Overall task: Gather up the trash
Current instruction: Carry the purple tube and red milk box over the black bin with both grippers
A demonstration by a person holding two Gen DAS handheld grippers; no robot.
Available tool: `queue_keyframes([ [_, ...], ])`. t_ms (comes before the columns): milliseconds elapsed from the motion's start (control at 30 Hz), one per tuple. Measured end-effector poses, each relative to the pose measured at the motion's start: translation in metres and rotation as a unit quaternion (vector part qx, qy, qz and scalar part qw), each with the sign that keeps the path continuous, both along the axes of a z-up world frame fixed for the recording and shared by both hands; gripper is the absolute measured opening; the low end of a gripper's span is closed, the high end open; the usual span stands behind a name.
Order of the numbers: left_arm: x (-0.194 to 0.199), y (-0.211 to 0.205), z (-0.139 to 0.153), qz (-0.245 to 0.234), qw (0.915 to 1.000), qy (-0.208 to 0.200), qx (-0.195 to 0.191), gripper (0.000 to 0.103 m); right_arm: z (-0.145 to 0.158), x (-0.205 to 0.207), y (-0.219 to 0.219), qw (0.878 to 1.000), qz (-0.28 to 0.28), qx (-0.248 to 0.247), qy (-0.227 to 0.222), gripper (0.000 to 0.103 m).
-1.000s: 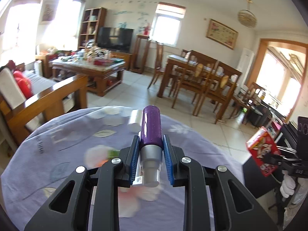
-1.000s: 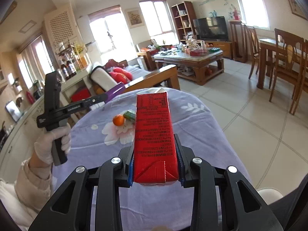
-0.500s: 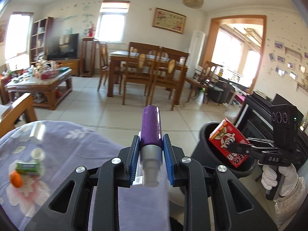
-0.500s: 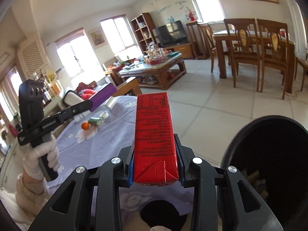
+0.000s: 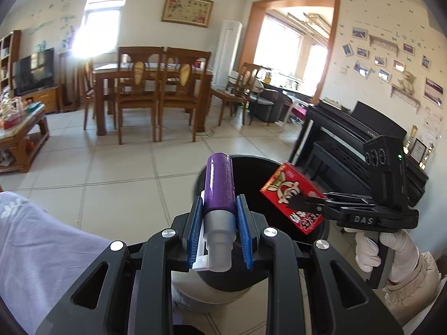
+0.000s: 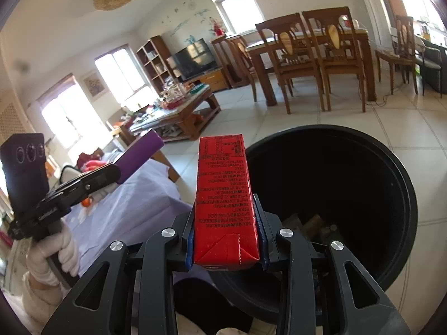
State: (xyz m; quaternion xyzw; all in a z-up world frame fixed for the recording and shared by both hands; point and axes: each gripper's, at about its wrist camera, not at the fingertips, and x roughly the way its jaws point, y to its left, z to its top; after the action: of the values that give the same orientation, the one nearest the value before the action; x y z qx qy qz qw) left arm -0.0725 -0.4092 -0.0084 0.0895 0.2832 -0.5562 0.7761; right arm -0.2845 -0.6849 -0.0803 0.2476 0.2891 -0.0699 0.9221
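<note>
Now, left gripper point(image 5: 220, 223): clamped on a purple bottle point(image 5: 218, 185), just above the black bin's point(image 6: 391, 195) near rim.
Right gripper point(image 6: 226, 234): clamped on a red carton point(image 6: 223, 195), over the bin's mouth.

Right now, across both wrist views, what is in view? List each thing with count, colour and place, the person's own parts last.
Purple bottle: one, purple with a grey neck, clamped in the left hand-held gripper.
Red carton: one, red with dark print, clamped in the right hand-held gripper.
Trash bin: one, black, on the tiled floor, some rubbish at its bottom.
Tablecloth: one, lilac, on the near table.
Dining table: one, brown wood, with matching chairs, at the far wall.
Coffee table: one, brown, cluttered.
Television: one, black.
Piano: one, black, by the photo wall.
Left hand-held gripper: black, blue pads.
Right hand-held gripper: black, blue pads.
Gloved hands: two, white.
</note>
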Motion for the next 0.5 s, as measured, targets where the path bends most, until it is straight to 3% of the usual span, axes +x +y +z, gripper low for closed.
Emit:
queue_keyframes([
  [200, -0.016, -0.040, -0.022, -0.041, 0.9989, 0.012, 0.019, 0.025, -0.025, -0.024, -0.024, 0.999, -0.035, 0.015, 0.015, 0.033],
  [500, -0.021, -0.066, -0.055, -0.058, 0.9963, 0.030, 0.056, 0.025, -0.050, -0.035, -0.035, 0.997, -0.058, 0.025, 0.034, 0.033],
])
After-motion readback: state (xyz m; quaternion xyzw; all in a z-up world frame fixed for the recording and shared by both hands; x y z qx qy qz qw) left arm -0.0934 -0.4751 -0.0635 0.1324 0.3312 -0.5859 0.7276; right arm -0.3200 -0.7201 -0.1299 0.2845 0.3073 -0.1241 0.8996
